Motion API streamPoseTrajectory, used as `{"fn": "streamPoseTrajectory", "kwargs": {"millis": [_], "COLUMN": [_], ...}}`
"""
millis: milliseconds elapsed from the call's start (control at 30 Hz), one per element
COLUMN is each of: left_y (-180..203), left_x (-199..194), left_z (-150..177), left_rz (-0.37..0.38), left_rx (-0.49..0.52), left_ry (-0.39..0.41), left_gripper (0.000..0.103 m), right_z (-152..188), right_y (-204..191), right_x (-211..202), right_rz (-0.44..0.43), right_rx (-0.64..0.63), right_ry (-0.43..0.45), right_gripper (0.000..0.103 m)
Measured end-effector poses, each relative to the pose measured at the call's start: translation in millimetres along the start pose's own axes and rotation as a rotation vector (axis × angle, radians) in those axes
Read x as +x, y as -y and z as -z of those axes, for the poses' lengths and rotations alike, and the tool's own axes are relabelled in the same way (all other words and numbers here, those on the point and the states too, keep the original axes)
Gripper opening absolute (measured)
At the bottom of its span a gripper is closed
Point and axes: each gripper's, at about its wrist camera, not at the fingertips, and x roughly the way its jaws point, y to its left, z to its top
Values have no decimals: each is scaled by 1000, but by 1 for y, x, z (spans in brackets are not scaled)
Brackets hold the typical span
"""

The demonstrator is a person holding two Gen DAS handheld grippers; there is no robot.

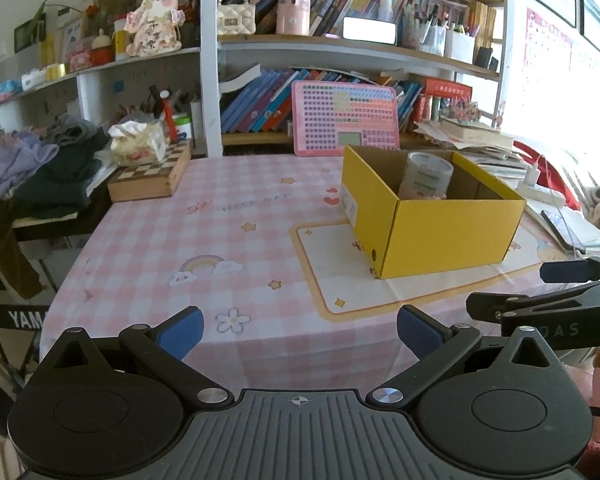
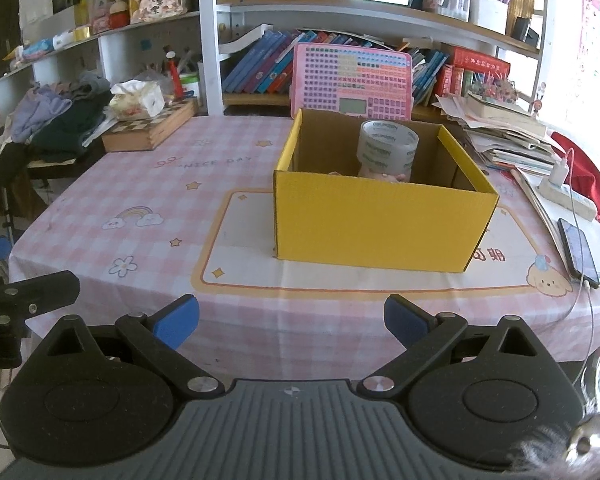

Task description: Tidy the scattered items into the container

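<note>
Right wrist | 1 yellow box (image 2: 384, 224) | 1 tape roll (image 2: 387, 148) inside | 2 tongs (image 2: 292, 322) empty

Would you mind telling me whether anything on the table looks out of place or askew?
Nothing stands out: the yellow box sits upright on the table, the tape roll inside it, and nothing looks spilled.

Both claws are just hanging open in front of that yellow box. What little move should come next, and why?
Probably none toward the table: pull both back and stop. The left gripper and right gripper are open and empty, the tape roll already stands inside the box, and no loose item shows on the tablecloth around it. The job looks finished.
</note>
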Motion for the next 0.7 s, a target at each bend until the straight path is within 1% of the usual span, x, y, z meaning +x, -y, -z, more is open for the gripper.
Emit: {"fn": "streamPoseTrajectory", "kwargs": {"millis": [333, 600, 700], "left_y": [0, 3, 3], "left_x": [5, 9, 10], "left_z": [-1, 2, 2], "left_rz": [-2, 1, 2], "left_rx": [-6, 4, -1], "left_ry": [-22, -55, -65], "left_gripper": [103, 103, 103], "right_z": [1, 2, 3], "right_y": [3, 7, 8], "right_x": [2, 8, 8], "right_rz": [1, -1, 0], "right_rx": [9, 42, 45], "right_ry": [-12, -53, -56], "right_gripper": [100, 100, 100]}}
